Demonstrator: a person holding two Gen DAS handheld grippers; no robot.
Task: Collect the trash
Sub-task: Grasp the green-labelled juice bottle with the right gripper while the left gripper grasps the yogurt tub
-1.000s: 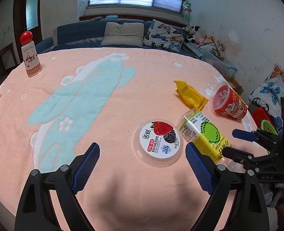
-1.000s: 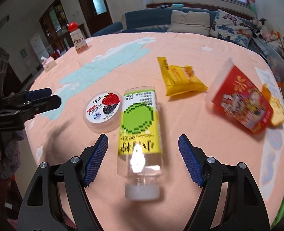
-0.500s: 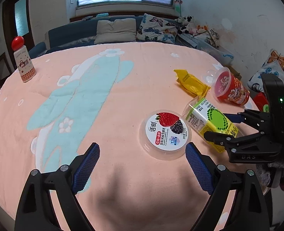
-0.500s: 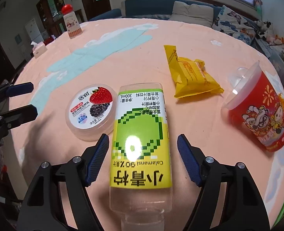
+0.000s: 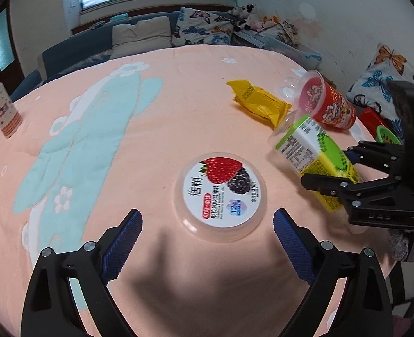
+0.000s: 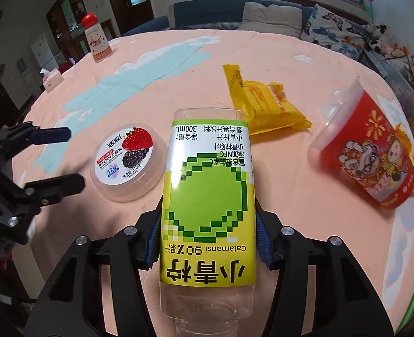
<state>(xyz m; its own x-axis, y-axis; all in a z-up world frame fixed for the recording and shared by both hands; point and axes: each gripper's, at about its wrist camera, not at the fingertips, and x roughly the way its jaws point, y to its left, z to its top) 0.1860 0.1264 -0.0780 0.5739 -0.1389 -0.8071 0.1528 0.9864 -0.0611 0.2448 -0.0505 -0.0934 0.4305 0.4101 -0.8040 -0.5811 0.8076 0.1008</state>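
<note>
- The left wrist view looks steeply down along the left claw (image 5: 207, 248) onto the surface (image 5: 150, 146), close over the round yogurt tub (image 5: 221, 193).
- The right wrist view looks down along the right claw (image 6: 207, 236), very near the juice bottle (image 6: 209, 202).
- Both views share tub, bottle, yellow packet (image 5: 259, 102) and red cup (image 6: 372, 163); each shows the other claw.
</note>
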